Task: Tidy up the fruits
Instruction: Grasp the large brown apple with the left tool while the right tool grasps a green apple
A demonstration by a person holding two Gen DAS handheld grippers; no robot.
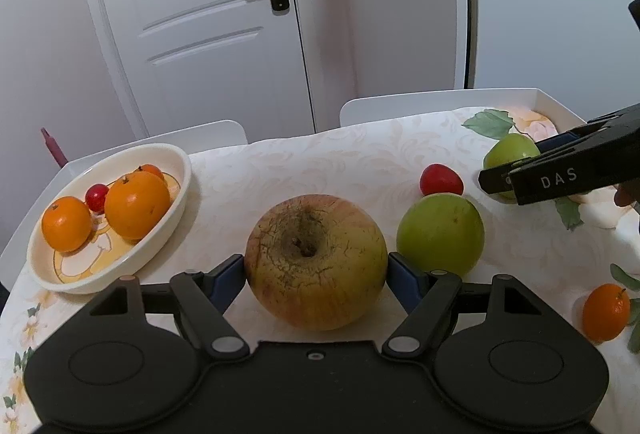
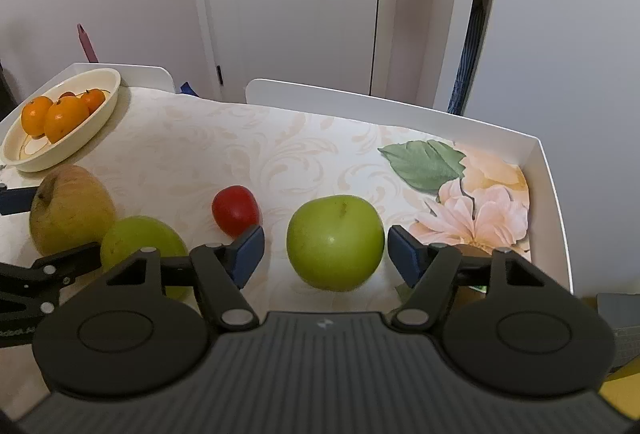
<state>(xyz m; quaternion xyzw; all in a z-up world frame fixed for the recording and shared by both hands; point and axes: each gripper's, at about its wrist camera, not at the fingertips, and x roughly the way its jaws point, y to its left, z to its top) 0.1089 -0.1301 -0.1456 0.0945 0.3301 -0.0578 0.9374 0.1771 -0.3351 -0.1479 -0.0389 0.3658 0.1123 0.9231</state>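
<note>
My left gripper (image 1: 316, 270) has its blue pads against both sides of a large brownish-yellow apple (image 1: 316, 260) that rests on the tablecloth; the apple also shows in the right wrist view (image 2: 70, 208). My right gripper (image 2: 326, 248) is open, with a green apple (image 2: 335, 242) between its pads and a gap on the left side; that apple shows partly hidden in the left wrist view (image 1: 510, 152). A second green apple (image 1: 440, 234) lies right of the brown apple. A small red fruit (image 2: 235, 210) lies between the apples. A cream bowl (image 1: 168, 210) at far left holds oranges and a small red fruit.
A loose small orange (image 1: 604, 312) lies at the right edge of the table. White chair backs (image 2: 320, 96) stand behind the table. A white door (image 1: 208, 26) and wall are beyond. The tablecloth (image 2: 224, 146) has a flower print at right.
</note>
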